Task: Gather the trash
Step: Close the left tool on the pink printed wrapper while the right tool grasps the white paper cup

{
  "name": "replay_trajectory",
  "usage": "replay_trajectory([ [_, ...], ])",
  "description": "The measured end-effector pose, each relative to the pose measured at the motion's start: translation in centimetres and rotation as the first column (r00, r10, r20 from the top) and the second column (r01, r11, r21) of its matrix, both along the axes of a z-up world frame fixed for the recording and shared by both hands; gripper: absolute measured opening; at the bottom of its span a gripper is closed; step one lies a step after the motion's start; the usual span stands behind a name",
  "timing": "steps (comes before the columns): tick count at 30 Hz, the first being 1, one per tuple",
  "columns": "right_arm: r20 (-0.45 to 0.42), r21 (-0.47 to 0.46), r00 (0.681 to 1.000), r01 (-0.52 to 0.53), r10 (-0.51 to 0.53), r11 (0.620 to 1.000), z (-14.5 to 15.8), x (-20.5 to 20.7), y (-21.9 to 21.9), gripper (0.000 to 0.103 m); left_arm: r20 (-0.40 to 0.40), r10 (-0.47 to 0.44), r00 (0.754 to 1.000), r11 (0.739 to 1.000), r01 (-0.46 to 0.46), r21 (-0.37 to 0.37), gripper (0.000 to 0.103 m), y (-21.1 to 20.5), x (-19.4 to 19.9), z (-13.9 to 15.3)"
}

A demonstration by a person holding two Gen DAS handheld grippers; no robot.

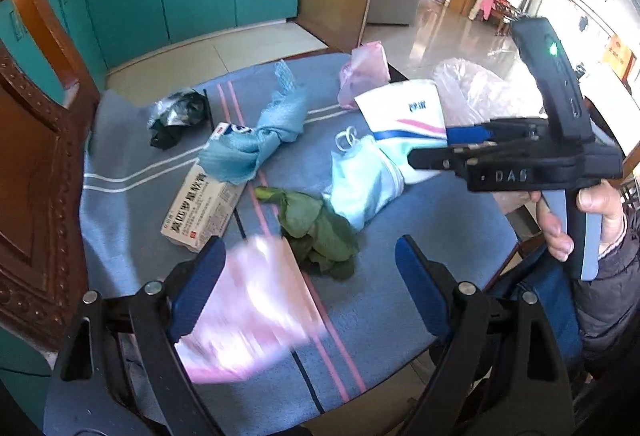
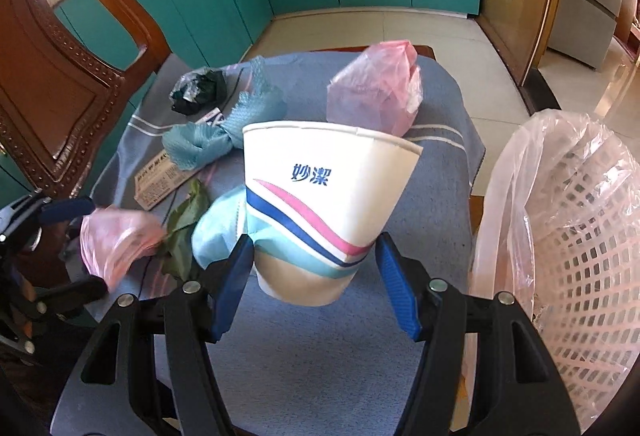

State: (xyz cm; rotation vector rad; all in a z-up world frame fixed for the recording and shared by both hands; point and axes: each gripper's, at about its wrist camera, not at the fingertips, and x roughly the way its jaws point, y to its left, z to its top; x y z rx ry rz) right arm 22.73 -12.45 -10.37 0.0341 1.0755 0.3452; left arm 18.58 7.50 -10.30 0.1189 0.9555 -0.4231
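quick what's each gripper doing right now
Left gripper: open, crumpled pink plastic bag between its fingers, not clearly gripped.
Right gripper: shut on white paper cup with blue and pink stripes.

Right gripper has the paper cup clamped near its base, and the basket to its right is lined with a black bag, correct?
Not quite. The right gripper does clamp the paper cup near its base, but the basket is lined with a clear bag, as the right wrist view shows.

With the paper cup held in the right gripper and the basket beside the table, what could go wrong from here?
The right gripper pinches the paper cup only near its base, so it may tilt or slip out. The lined basket has loose plastic the cup could catch on. The left gripper sits over a blurred pink bag.
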Motion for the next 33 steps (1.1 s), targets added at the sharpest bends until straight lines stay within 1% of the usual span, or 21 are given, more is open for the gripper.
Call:
replay_trajectory([
  [3,-0.002,-0.028,1.000,0.005,-0.005,1.000,-0.3,0.0,0.1,0.063,0.014,0.041,0.999,0.999,-0.041,-0.019,0.088,0.8,0.3,0.4],
  [5,-0.003,-0.037,1.000,0.003,-0.003,0.999,-0.4,0.0,0.3,0.063,0.020,0.080,0.997,0.996,-0.078,-0.050,0.088,1.6,0.6,0.9],
  [9,-0.006,-0.054,1.000,-0.002,0.002,0.999,-0.8,0.1,0.8,0.063,0.042,0.162,0.986,0.982,-0.157,-0.102,0.088,3.5,0.8,1.9],
  [11,-0.008,-0.062,1.000,-0.002,0.002,0.998,-0.9,0.1,1.0,0.063,0.035,0.206,0.978,0.972,-0.200,-0.121,0.088,4.4,0.9,2.2],
  [13,-0.005,-0.063,1.000,-0.005,0.004,0.998,-0.9,0.1,1.0,0.063,0.026,0.234,0.972,0.965,-0.229,-0.130,0.089,5.0,1.1,2.0],
  [16,-0.005,-0.057,1.000,0.000,0.000,0.998,-0.9,0.2,0.9,0.063,-0.003,0.284,0.959,0.953,-0.283,-0.108,0.089,5.6,1.6,1.4],
  [17,-0.005,-0.055,1.000,0.001,-0.001,0.998,-0.8,0.2,0.9,0.063,-0.010,0.288,0.958,0.952,-0.287,-0.103,0.089,5.7,1.7,1.2],
  [18,-0.004,-0.053,1.000,0.001,-0.001,0.999,-0.8,0.2,0.8,0.063,-0.021,0.284,0.959,0.954,-0.284,-0.096,0.089,5.8,1.8,1.0],
  [19,-0.002,-0.051,1.000,0.002,-0.002,0.999,-0.8,0.1,0.7,0.063,-0.041,0.265,0.963,0.960,-0.268,-0.082,0.091,5.4,2.0,0.6],
  [20,-0.001,-0.051,1.000,0.003,-0.003,0.999,-0.7,0.1,0.7,0.063,-0.051,0.252,0.966,0.965,-0.255,-0.066,0.093,5.1,1.9,0.3],
  [21,0.001,-0.050,1.000,0.006,-0.006,0.999,-0.7,0.1,0.6,0.063,-0.055,0.237,0.970,0.970,-0.240,-0.043,0.093,4.7,1.9,0.0],
  [22,0.002,-0.050,1.000,0.011,-0.011,0.999,-0.7,0.1,0.5,0.063,-0.069,0.201,0.977,0.979,-0.202,-0.013,0.093,4.1,1.8,-0.3],
  [24,0.004,-0.045,1.000,0.020,-0.020,0.999,-0.5,0.1,0.2,0.064,-0.086,0.131,0.988,0.991,-0.130,0.018,0.093,3.2,1.2,-0.7],
  [26,0.010,-0.031,1.000,0.024,-0.023,0.999,-0.3,0.1,-0.2,0.066,-0.072,0.096,0.993,0.994,-0.092,0.060,0.094,2.8,0.7,-0.8],
  [28,0.025,-0.022,0.999,0.024,-0.023,0.999,0.0,0.0,-0.3,0.077,-0.073,0.060,0.996,0.994,-0.053,0.098,0.096,2.6,0.1,-1.0],
  [30,0.047,-0.014,0.998,0.029,-0.029,0.999,0.3,-0.1,-0.4,0.083,-0.084,0.051,0.995,0.992,-0.041,0.120,0.096,2.5,-0.1,-1.4],
  [33,0.055,0.002,0.998,0.027,-0.027,1.000,0.3,0.2,0.2,0.083,-0.127,0.033,0.991,0.985,-0.011,0.171,0.096,2.2,-0.3,-2.6],
])
